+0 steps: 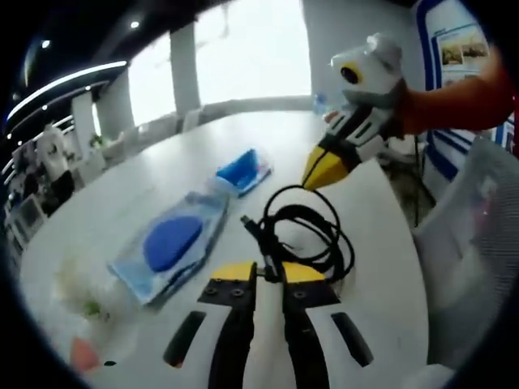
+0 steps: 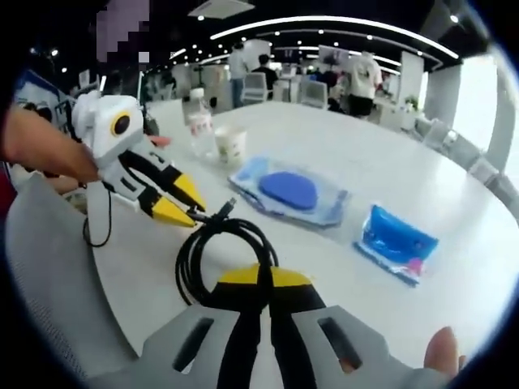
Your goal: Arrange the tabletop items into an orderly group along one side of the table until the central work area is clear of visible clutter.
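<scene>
One black cable (image 2: 212, 243) lay coiled on the white table (image 2: 454, 186), near its edge. In the right gripper view the coil's long axis ran from the right gripper (image 2: 259, 279) towards the left gripper (image 1: 269, 271), and the plug end pointed outward at the large wipes pack (image 2: 288, 193). The right gripper's yellow tips were clenched together over the near side of the coil. In the left gripper view, a strand of the cable passed between the left gripper's nearly closed tips — clamped on it, as far as could be seen.

Beyond the large wipes pack lay a smaller blue packet (image 2: 397, 239), well apart from the cable.

The right gripper view showed a paper cup (image 2: 231, 146) beside a clear bottle (image 2: 199, 121), with people standing in the background. The left gripper view showed bright windows and a grey mesh chair (image 1: 478, 243) — its lower-left area held pale, blurred shapes and an orange patch that could not be identified.
</scene>
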A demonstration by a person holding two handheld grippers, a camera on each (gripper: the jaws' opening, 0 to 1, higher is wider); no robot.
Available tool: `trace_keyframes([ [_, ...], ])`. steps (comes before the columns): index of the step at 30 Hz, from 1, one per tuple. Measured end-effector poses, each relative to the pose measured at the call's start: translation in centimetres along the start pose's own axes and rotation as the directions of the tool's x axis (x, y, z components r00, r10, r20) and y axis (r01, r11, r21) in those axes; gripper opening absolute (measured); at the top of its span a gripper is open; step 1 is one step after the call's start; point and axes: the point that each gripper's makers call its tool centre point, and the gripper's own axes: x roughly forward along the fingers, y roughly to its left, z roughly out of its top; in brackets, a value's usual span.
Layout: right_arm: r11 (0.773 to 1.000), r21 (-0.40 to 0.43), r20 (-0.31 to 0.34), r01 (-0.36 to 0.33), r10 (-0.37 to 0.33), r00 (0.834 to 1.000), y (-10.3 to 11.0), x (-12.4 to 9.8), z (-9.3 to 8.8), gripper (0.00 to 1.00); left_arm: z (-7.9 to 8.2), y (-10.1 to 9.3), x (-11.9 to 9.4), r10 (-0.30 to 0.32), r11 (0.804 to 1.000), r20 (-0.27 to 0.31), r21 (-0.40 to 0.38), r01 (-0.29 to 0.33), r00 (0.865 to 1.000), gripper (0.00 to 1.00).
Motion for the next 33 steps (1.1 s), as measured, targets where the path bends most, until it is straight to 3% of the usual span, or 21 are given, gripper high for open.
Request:
trace_keyframes([
  [9, 0.998, 0.009, 0.004, 0.068, -0.068, 0.998, -3.9, -2.1, 0.2, 0.01, 2.9, -0.3, 3.4, -0.029, 0.999, 0.025, 0.024, 0.028, 0.999, 0.08],
  [16, 0.995, 0.023, -0.003, 0.100, -0.100, 0.995, -6.1, -2.6, -0.4, 0.01, 3.9, -0.2, 5.7, -0.038, 0.999, 0.027, 0.032, 0.037, 0.999, 0.08],
  [33, 0.992, 0.072, -0.055, 0.104, -0.100, 0.993, -9.5, 0.6, -2.3, 0.02, 2.4, 1.9, 9.6, -0.008, 1.000, -0.037, 0.016, 0.009, 0.999, 0.08],
])
